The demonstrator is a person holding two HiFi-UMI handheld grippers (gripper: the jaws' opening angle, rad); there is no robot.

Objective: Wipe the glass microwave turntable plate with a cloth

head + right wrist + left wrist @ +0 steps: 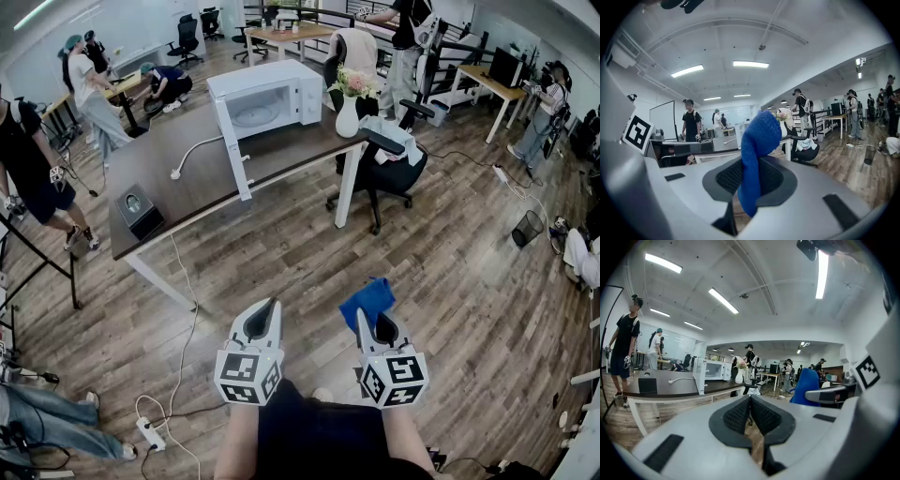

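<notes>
A white microwave (267,99) stands on the dark desk (208,169) with its door swung open; the glass turntable plate (253,114) lies inside. Both grippers hang low over the wooden floor, well short of the desk. My right gripper (370,317) is shut on a blue cloth (367,302), which sticks up between its jaws as a blue cloth (754,154) in the right gripper view. My left gripper (268,311) is shut with nothing in it; its pads (751,416) meet. In the left gripper view the microwave (712,370) is small and far off.
A white vase of flowers (348,105) stands at the desk's right end, a black box (139,208) at its left, a white cable (192,153) between. A black office chair (392,164) is right of the desk. A power strip (150,433) lies on the floor. Several people stand around.
</notes>
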